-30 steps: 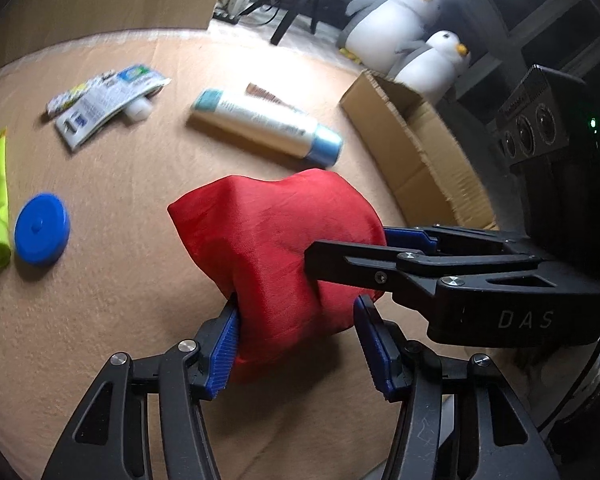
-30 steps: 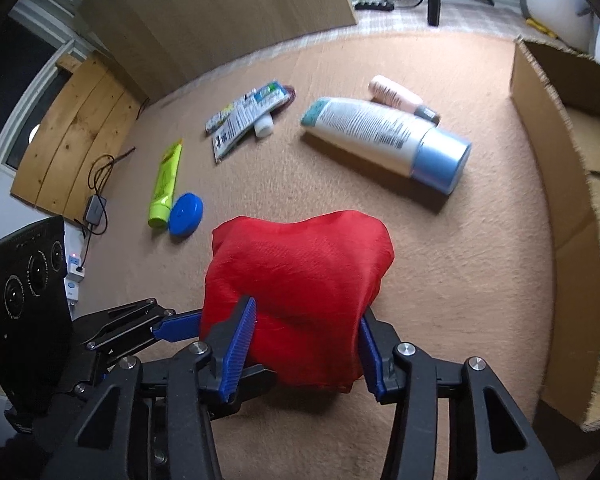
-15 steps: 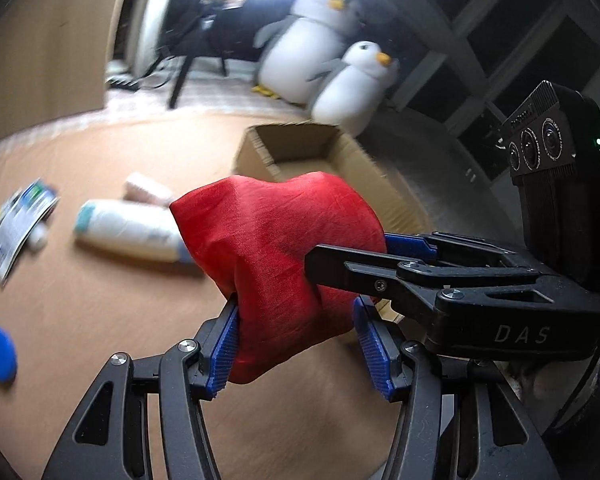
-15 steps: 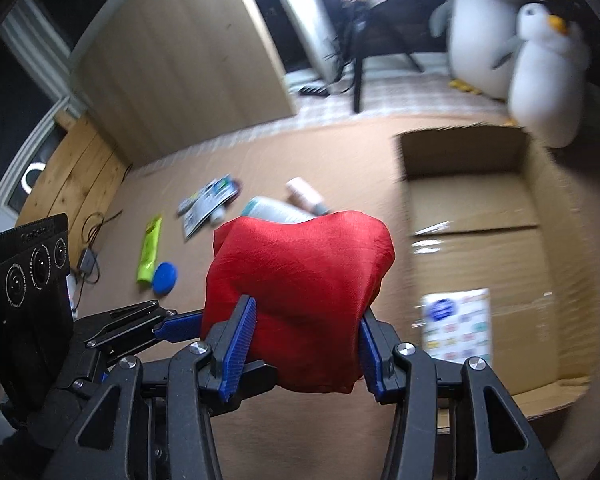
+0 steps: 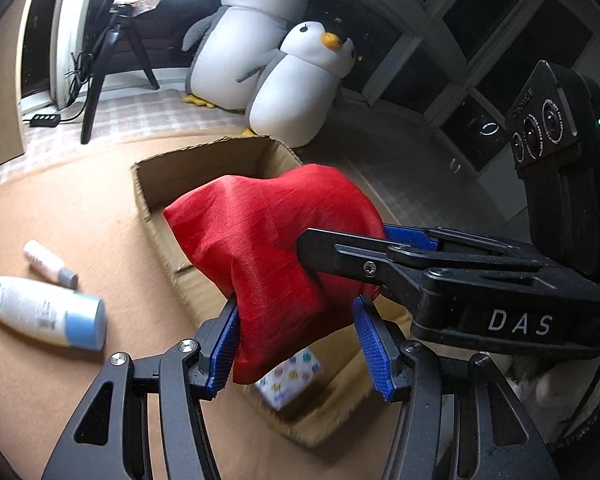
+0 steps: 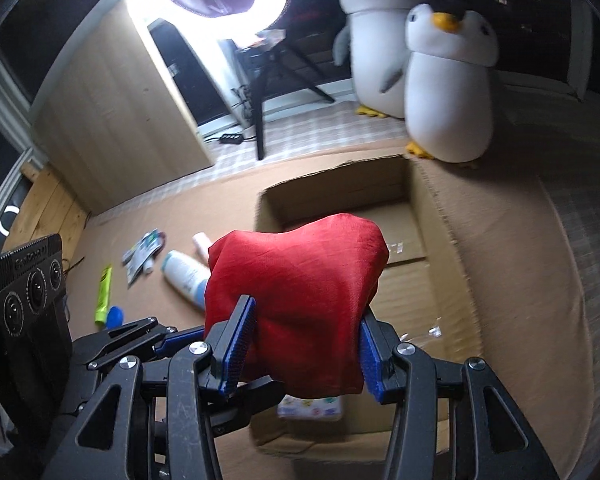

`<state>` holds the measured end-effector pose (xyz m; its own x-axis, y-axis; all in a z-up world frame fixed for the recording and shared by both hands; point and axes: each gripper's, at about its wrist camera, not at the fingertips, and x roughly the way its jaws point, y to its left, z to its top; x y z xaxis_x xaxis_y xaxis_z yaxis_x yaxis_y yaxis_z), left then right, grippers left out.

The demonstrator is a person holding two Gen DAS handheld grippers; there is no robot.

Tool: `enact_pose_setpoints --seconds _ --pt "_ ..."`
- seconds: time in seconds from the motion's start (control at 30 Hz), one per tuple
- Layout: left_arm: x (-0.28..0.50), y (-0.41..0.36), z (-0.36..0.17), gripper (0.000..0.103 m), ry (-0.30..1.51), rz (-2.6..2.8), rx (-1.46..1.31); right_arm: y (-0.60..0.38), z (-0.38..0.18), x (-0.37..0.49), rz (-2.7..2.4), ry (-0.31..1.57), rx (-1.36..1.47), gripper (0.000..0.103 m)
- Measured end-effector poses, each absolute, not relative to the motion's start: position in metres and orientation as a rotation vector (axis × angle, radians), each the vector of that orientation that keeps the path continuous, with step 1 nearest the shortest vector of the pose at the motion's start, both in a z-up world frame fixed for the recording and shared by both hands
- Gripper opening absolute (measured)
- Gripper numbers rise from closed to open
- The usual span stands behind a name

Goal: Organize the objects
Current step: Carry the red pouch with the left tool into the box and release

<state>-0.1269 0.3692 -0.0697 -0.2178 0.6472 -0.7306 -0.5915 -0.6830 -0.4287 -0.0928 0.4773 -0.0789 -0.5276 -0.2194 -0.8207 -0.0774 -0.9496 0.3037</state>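
Note:
A red cloth bag [image 5: 276, 248] is held in the air by both grippers at once. My left gripper [image 5: 300, 344] is shut on its lower part, and my right gripper [image 6: 304, 348] is shut on it from the other side; the bag also shows in the right wrist view [image 6: 300, 292]. The bag hangs over the open cardboard box [image 5: 156, 204], which also shows in the right wrist view [image 6: 440, 216]. A small white patterned packet [image 5: 290, 380] lies on the box floor under the bag.
On the tan carpet left of the box lie a white bottle with a blue cap [image 5: 46, 312], a small pink tube [image 5: 48, 262], a green tube [image 6: 103, 294], a blue lid [image 6: 114, 316] and flat packets [image 6: 144, 252]. Two plush penguins [image 6: 448, 80] and a tripod [image 6: 260, 92] stand behind the box.
Both grippers have carried the red bag up off the carpet and to the right, from above the scattered items to above the open box. Both stay shut on it.

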Motion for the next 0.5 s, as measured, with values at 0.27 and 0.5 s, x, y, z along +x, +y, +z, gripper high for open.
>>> enact_pose_setpoints --seconds 0.27,0.5 --pt "-0.142 0.395 -0.081 0.058 -0.038 1.993 -1.247 0.498 -0.088 -0.106 -2.657 -0.447 1.502 0.045" --pt "-0.15 0.398 -0.083 0.074 -0.02 2.029 -1.246 0.508 -0.092 -0.112 -2.695 -0.418 1.522 0.048"
